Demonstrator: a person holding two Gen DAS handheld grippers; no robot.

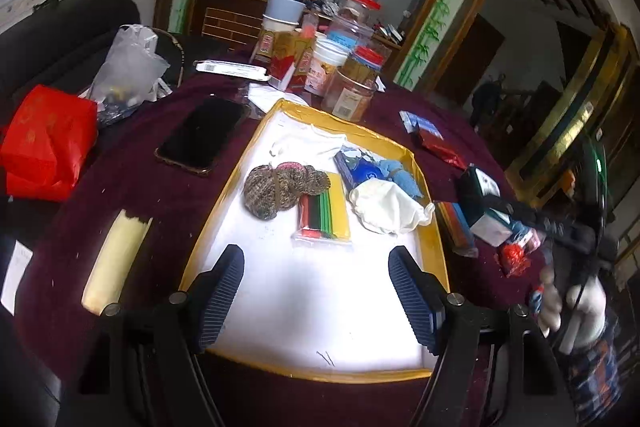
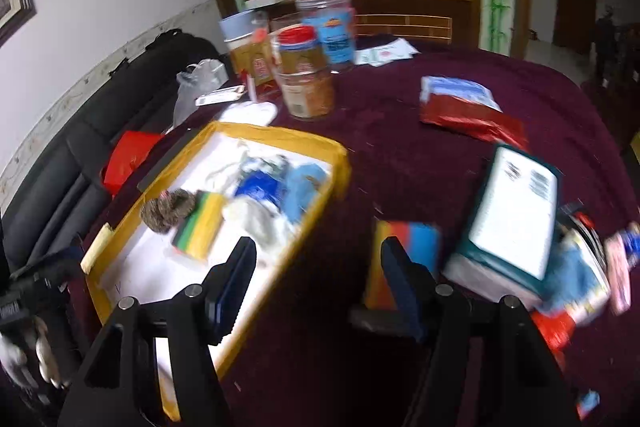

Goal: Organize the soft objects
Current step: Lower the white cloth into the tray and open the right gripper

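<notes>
A yellow-rimmed white tray (image 1: 434, 227) sits on the maroon tablecloth. It holds a brown knitted item (image 1: 276, 189), a pack of colored strips (image 1: 324, 213), a white mask (image 1: 388, 205), a blue cloth (image 1: 400, 175) and a white cloth (image 1: 308, 143). My left gripper (image 1: 316, 293) is open and empty over the tray's near end. My right gripper (image 2: 318, 281) is open and empty above the cloth, between the tray (image 2: 336, 163) and a multicolored pack (image 2: 408, 259). The right wrist view is blurred.
A phone (image 1: 202, 135), red bag (image 1: 44, 143) and cream block (image 1: 114, 263) lie left of the tray. Jars and boxes (image 1: 340, 75) stand behind it. A teal box (image 2: 512, 223), red packets (image 2: 472, 119) and small packs lie to the right.
</notes>
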